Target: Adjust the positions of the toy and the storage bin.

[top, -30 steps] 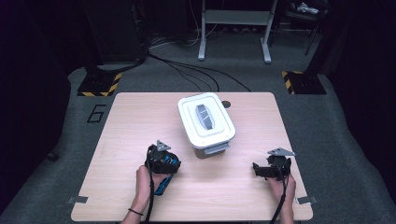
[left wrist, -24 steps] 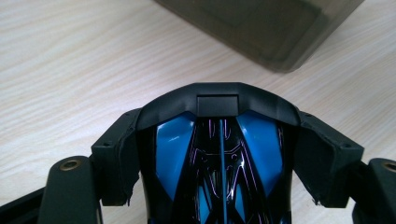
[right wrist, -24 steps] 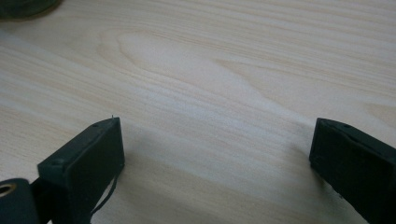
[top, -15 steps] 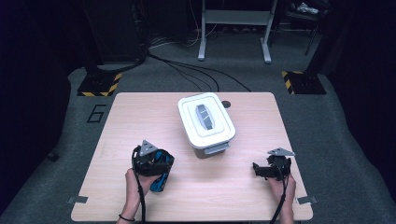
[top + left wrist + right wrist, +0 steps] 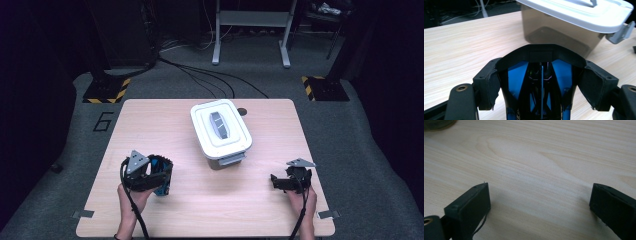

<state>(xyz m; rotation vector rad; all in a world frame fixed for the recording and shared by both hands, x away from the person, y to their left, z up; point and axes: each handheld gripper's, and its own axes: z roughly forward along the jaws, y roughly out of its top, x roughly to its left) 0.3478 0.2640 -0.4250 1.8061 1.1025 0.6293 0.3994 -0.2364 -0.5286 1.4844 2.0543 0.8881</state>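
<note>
Matt pale wood table (image 5: 165, 125) — glossy blue-black plastic object (image 5: 541, 82), smooth plastic box (image 5: 221, 131).

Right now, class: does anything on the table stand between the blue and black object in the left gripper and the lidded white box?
Nothing visible does. The left gripper holds the blue and black object; only bare table lies between it and the lidded box.

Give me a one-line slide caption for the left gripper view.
Left gripper shut on a blue and black object, facing a white-lidded plastic box on the wooden table.
</note>
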